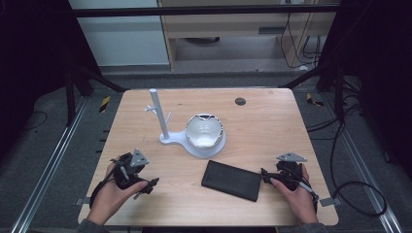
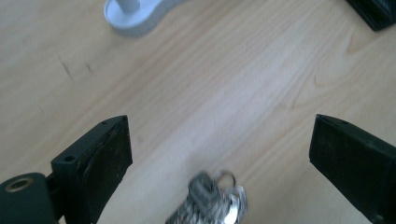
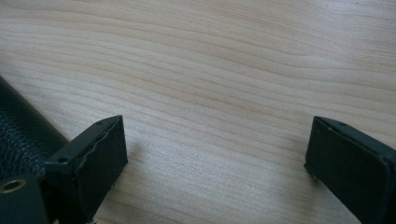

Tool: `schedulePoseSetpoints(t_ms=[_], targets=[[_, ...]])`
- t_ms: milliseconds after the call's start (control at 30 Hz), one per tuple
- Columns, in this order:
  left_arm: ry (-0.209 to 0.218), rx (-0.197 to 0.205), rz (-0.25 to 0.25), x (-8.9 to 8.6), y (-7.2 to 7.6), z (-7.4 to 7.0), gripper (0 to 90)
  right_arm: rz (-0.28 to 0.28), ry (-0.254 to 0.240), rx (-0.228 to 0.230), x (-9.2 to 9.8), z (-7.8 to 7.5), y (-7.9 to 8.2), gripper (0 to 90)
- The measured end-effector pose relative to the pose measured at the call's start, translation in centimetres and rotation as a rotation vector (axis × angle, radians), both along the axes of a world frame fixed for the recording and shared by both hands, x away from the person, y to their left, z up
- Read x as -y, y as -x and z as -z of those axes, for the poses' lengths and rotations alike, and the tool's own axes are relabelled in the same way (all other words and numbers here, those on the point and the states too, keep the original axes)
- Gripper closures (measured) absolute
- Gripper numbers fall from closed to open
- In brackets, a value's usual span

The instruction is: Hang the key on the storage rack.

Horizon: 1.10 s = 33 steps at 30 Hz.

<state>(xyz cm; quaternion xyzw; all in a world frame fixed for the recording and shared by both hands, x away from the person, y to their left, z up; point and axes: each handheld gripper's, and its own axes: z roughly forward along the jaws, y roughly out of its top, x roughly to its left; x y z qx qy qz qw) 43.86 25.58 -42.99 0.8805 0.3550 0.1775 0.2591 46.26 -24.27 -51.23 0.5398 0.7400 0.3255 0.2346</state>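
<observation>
**Both grippers wide open over the near edge of the table**

On the near left of the wooden table (image 1: pixel 272 121), the left gripper (image 1: pixel 145 187) sits in the person's left hand (image 1: pixel 109 196), low over the wood. In the left gripper view its two black fingers (image 2: pixel 100 158) stand far apart with bare wood between their tips. A bunch of keys (image 2: pixel 212 200) lies on the table at the bottom of that view, between the fingers and touching neither; it is blurred, so no more can be made out than metal and a small ring.

Farther in, toward the middle, stands a white stand (image 1: pixel 167 138): an upright post with short side pegs on a flat base. The base widens to the right into a round dish, and a white bowl-shaped piece (image 1: pixel 204 130) rests there. A small dark disc (image 1: pixel 240 101) is set in the table near the far edge.

Nearer the person, right of centre, a flat black case (image 1: pixel 231 180) lies slightly askew on the wood.

Just beside its right end is the right gripper (image 1: pixel 265 175), held in the right hand (image 1: pixel 296 194) and pointing left at the case. In the right gripper view its fingers (image 3: pixel 100 156) are likewise spread wide, clamped on nothing, with the textured case edge (image 3: pixel 18 126) beside the left finger; contact cannot be told.
</observation>
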Motion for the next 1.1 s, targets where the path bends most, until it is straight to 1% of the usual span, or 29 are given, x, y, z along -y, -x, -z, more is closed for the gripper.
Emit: schedulePoseSetpoints(t_ms=[67,100,133,167,233,267,367,500,533,567,600,633,667,700,733,767,800,833,867,900,933,967,1000,1033,1100], targets=[[-0.013,-0.005,-0.015,-1.0,0.5,0.3,6.1,0.003,0.002,0.000,0.0,0.0,0.2,5.7],[-0.013,-0.005,-0.015,-1.0,0.5,0.3,6.1,0.003,0.002,0.000,0.0,0.0,0.2,5.7],[-0.004,-0.002,-0.031,-1.8,0.7,0.6,6.2,0.002,0.002,0.000,0.0,0.0,0.4,5.7],[-0.004,-0.002,-0.031,-1.8,0.7,0.6,6.2,0.002,0.002,0.000,0.0,0.0,0.4,5.7],[0.012,0.002,-0.040,-2.7,0.8,0.6,6.2,0.001,0.000,0.000,0.0,0.0,0.6,5.7],[0.025,0.004,-0.041,-3.3,1.0,0.3,6.2,-0.005,0.000,-0.002,0.0,0.0,0.9,5.7],[0.030,0.011,-0.038,-3.7,1.2,0.2,5.6,-0.005,0.001,-0.001,-0.1,0.0,1.1,5.7],[0.005,-0.004,-0.039,-4.1,1.6,0.5,6.4,-0.004,-0.001,-0.003,-0.1,0.0,1.2,5.6],[0.003,-0.016,-0.031,-4.1,1.8,0.5,10.2,-0.004,-0.002,-0.003,-0.1,0.0,1.2,5.6],[0.003,-0.016,-0.031,-4.1,1.8,0.5,13.3,-0.004,-0.001,-0.003,-0.1,0.0,1.2,5.6],[-0.018,-0.038,-0.009,-3.9,1.8,0.5,16.7,-0.004,-0.001,-0.003,-0.1,0.0,1.2,5.6],[-0.018,-0.038,-0.009,-3.9,1.8,0.5,19.3,-0.004,-0.001,-0.003,-0.1,0.0,1.2,5.6],[-0.030,-0.052,-0.003,-3.7,1.9,0.6,19.3,-0.004,-0.001,-0.003,-0.1,0.0,1.2,5.6],[-0.041,-0.066,0.002,-3.6,1.9,0.7,22.9,-0.004,-0.001,-0.002,-0.1,0.0,1.2,5.6],[-0.072,-0.099,0.015,-3.3,1.8,1.1,27.9,-0.004,-0.001,-0.002,-0.1,0.0,1.2,5.6],[-0.072,-0.099,0.015,-3.3,1.8,1.1,31.1,-0.004,-0.001,-0.002,-0.1,0.0,1.2,5.6],[-0.087,-0.117,0.017,-3.2,1.7,1.2,36.4,-0.004,-0.002,-0.002,-0.1,0.0,1.2,5.6],[-0.112,-0.116,0.016,-3.2,1.5,1.5,38.4,-0.006,0.002,-0.001,0.0,0.0,1.2,5.6],[-0.112,-0.116,0.016,-3.2,1.5,1.5,41.0,-0.006,0.002,-0.001,0.0,0.0,1.2,5.6],[-0.111,-0.114,0.020,-3.2,1.4,1.6,41.0,-0.007,0.005,-0.001,0.0,0.0,1.2,5.6],[-0.112,-0.113,0.032,-3.2,1.4,1.6,44.4,-0.007,0.004,-0.001,0.0,0.0,1.2,5.6],[-0.112,-0.109,0.047,-3.2,1.3,1.6,45.3,-0.007,0.004,-0.001,0.0,0.0,1.2,5.6],[-0.136,-0.116,0.061,-3.2,1.2,1.7,46.6,-0.006,0.002,-0.001,0.0,0.0,1.2,5.6],[-0.147,-0.110,0.065,-3.2,1.2,1.7,46.8,-0.007,0.005,-0.001,0.0,0.0,1.2,5.6],[-0.154,-0.105,0.062,-3.3,1.1,1.7,46.6,-0.007,0.005,-0.001,0.0,0.0,1.2,5.6]])
